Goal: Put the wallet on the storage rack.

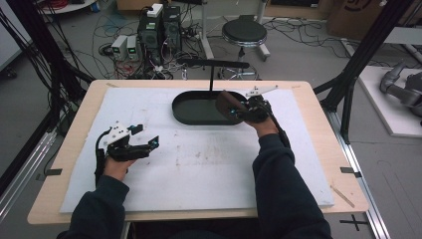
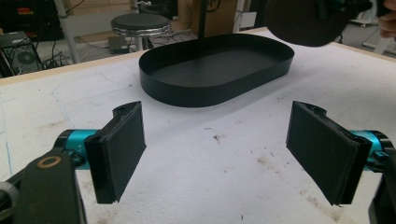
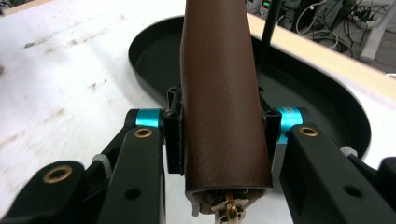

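My right hand-held gripper [image 3: 219,128] is pinching a brown leather-look case [image 3: 222,88] with a brass fitting at its near end, both pads pressed on its sides, held in the air over the right end of the black oval metal tray [image 1: 199,112]. I judge the step is carrying the case into the tray: I'd keep the grip firm, lower it level over the tray floor, clear the thin rim first, and mind the black upright post [image 1: 211,74] behind. My left hand-held gripper [image 2: 219,154] sits spread with nothing between its pads, above the white foam-covered counter [image 1: 199,169], well apart from the tray; plenty of open room there.
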`<state>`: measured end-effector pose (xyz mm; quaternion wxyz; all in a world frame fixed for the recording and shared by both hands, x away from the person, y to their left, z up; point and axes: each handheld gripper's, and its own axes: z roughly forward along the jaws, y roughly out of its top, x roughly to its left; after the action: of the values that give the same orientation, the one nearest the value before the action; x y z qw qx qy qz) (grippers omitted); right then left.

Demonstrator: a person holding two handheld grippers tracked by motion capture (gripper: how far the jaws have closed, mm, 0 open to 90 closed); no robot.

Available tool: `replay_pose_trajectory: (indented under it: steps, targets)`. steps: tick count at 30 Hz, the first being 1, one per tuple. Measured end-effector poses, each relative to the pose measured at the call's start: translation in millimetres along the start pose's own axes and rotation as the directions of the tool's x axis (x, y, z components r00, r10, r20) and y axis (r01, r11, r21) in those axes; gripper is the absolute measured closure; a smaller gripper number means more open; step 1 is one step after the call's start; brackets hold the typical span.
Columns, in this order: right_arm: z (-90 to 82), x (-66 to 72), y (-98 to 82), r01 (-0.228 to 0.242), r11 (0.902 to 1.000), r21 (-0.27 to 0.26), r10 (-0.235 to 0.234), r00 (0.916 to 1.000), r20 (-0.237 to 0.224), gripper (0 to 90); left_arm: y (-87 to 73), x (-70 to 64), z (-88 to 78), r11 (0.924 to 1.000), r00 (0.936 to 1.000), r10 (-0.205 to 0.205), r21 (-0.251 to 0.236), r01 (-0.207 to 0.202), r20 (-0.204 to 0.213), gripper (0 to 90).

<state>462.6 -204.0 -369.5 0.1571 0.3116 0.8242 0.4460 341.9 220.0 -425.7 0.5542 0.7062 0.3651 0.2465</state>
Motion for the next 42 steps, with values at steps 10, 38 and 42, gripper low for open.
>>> replay_pose_trajectory:
  steps: [10, 38, 42]
  targets:
    - [54.8, 6.4, 24.0, 0.021, 0.9989, 0.043, -0.020, 0.9997, -0.016, 64.5, 0.2, 0.4, -0.6, 1.0000, 1.0000, -0.003, 0.001, 0.003, 0.004, 19.5]
    - [72.5, -23.7, 15.3, -0.129, 0.9839, 0.123, 0.109, 0.9814, 0.158, 41.8, -0.6, 1.2, 0.8, 1.0000, 0.9999, -0.008, 0.000, 0.008, 0.006, 19.7]
    - [47.0, -25.3, 13.9, -0.092, 0.9918, 0.089, 0.076, 0.9828, 0.168, 43.0, -0.6, 1.5, 0.7, 1.0000, 0.9999, -0.009, -0.001, 0.009, 0.008, 19.7]
